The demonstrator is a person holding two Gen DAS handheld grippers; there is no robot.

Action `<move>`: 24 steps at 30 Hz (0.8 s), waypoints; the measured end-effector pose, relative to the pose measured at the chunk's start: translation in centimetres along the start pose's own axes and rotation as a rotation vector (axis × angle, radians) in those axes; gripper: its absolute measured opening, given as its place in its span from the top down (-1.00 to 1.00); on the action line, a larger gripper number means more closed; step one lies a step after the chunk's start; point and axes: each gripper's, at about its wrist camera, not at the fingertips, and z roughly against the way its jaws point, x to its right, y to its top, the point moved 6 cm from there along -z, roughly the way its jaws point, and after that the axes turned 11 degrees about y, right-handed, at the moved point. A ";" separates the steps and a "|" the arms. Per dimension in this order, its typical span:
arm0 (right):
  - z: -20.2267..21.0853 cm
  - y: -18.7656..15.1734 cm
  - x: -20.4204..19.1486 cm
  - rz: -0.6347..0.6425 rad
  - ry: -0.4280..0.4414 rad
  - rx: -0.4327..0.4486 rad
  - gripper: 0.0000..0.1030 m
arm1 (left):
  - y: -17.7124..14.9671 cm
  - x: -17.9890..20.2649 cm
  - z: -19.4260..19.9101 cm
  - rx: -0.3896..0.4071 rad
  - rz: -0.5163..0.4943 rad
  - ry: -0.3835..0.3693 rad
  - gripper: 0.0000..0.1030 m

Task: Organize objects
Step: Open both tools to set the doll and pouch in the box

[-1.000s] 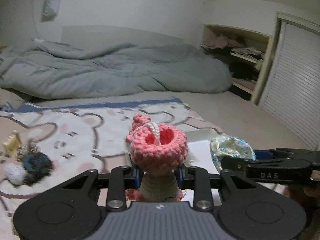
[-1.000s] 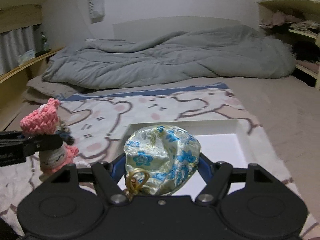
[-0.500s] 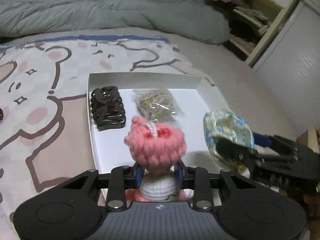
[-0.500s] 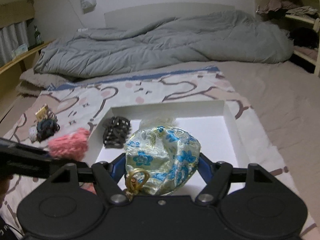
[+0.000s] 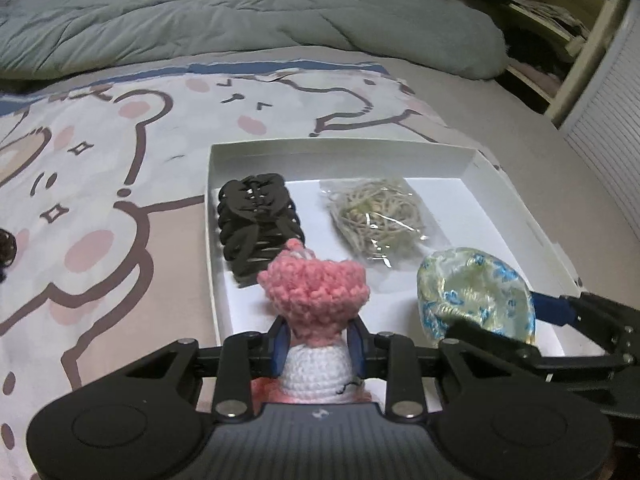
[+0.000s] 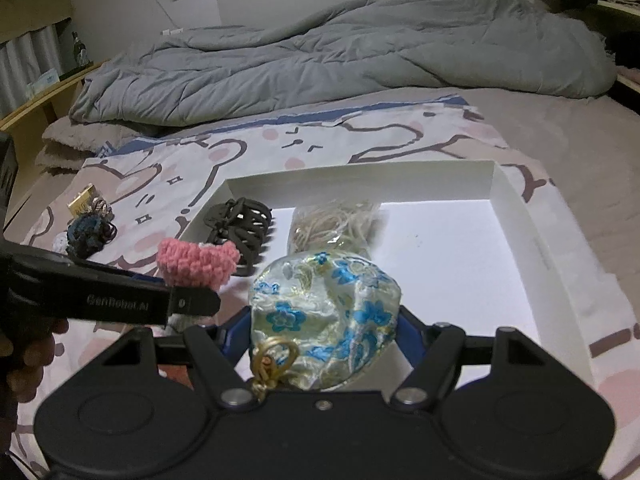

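My left gripper (image 5: 316,344) is shut on a pink crochet doll (image 5: 314,296) and holds it over the near left part of a white tray (image 5: 340,148). The doll's pink top also shows in the right wrist view (image 6: 196,260). My right gripper (image 6: 324,336) is shut on a blue-and-gold silk pouch (image 6: 324,312) with a gold ring, over the tray's near edge (image 6: 360,172). The pouch shows at the right in the left wrist view (image 5: 476,296). In the tray lie a black hair claw (image 5: 256,224) and a bag of beige string (image 5: 376,216).
The tray sits on a bear-print blanket (image 5: 100,184) on a bed. A grey duvet (image 6: 340,64) is bunched at the far end. Several small items, a dark scrunchie (image 6: 90,232) and a gold piece (image 6: 82,202), lie left of the tray. Shelves (image 5: 552,20) stand at the far right.
Both grippers have moved forward and tipped down over the tray, still holding the doll and the pouch. The tray's contents came into view.
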 end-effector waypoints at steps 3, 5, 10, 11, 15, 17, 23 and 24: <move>-0.7 -0.1 -0.1 0.008 -0.001 -0.011 -0.44 | -0.1 -0.3 -0.3 -0.006 0.017 0.005 0.37; -1.1 -0.1 -0.3 0.014 0.001 -0.017 -0.44 | -0.1 -0.5 -0.2 -0.011 0.025 0.003 0.34; -1.9 -0.3 -0.5 0.018 -0.011 -0.033 -0.47 | -0.3 -0.8 0.2 -0.007 0.020 0.027 -0.08; -2.0 -0.3 -0.6 0.020 -0.011 -0.038 -0.48 | -0.3 -0.9 0.3 -0.002 0.020 0.030 -0.10; -1.9 -0.4 -0.8 0.031 -0.033 -0.028 -0.69 | -0.3 -1.1 0.9 0.009 0.011 0.023 -0.10; -1.6 -0.3 -1.0 0.038 -0.041 -0.025 -0.69 | -0.4 -1.0 1.1 0.013 0.008 0.027 -0.10; -0.8 0.0 -1.2 0.046 -0.050 -0.022 -0.69 | -0.5 -0.9 1.8 0.017 0.000 0.028 -0.10; -0.6 0.0 -1.2 0.046 -0.051 -0.021 -0.69 | -0.5 -0.8 1.9 0.017 -0.001 0.028 -0.10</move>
